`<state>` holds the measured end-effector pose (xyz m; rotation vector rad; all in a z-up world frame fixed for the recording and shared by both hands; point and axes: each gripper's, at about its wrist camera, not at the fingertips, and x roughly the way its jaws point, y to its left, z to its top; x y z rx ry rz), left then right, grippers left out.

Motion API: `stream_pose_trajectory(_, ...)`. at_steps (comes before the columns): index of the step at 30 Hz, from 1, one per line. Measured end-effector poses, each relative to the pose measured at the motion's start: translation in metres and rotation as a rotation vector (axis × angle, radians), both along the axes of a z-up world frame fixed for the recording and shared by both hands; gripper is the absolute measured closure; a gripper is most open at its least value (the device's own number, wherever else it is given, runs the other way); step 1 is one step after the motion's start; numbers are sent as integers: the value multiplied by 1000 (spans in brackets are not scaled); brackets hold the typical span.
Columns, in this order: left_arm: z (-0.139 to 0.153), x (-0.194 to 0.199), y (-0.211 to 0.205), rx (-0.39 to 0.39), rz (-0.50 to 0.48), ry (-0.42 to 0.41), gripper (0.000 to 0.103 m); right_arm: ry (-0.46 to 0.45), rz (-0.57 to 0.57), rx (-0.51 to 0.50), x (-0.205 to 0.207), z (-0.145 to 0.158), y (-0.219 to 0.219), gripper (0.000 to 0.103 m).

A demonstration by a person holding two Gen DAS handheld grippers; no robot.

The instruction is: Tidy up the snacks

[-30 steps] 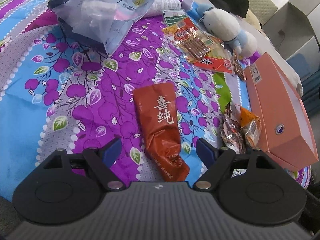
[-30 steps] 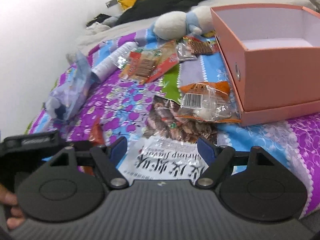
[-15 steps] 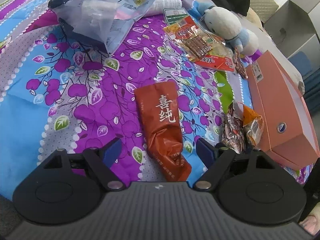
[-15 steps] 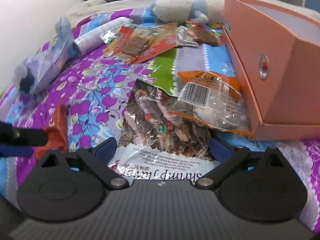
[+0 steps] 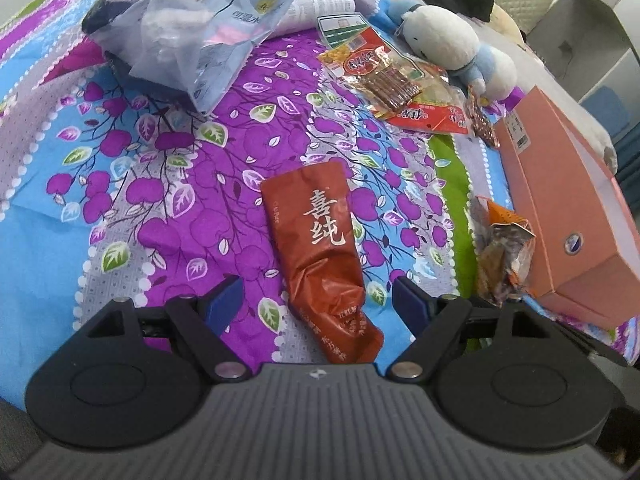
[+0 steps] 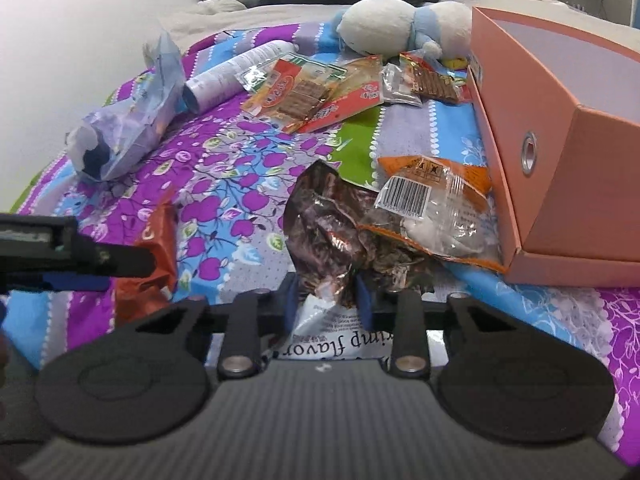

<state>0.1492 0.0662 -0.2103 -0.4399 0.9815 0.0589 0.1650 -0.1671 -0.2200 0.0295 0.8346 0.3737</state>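
Left tongs: black arms, blue finger pads, silver pivot screws, grey ribbed body. Right tongs: same black build, blue pads.

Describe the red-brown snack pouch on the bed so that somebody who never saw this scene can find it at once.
Start from the pink box at the right side of the flowered bedsheet. Go left past the small orange-topped packet beside the box, to the middle of the sheet. There the red-brown pouch lies alone and flat, long and crumpled at its near end, the only one with large pale Chinese characters.
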Motion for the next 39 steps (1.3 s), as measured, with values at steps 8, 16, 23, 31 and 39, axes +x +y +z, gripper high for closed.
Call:
stream_pose_trajectory(8, -1, 9, -16, 93, -46, -15, 19, -21, 30, -35, -17, 5, 1, 72)
stream_pose_trajectory(16, -10, 14, -31, 173, -83, -21, 30, -28, 41, -81, -28, 1, 2, 72)
stream_pose_trajectory(23, -11, 13, -35, 223, -111, -34, 43, -35, 48, -91, -28, 4, 4, 72)
stream_pose_trajectory(31, 1, 10, -30, 185, -103, -38, 45, -55, 41, -77, -30, 19, 3, 72)
stream_pose_trajectory(39, 35, 8, -32, 156, -118, -92, 45, -77, 29, -41, -32, 43, 3, 72)
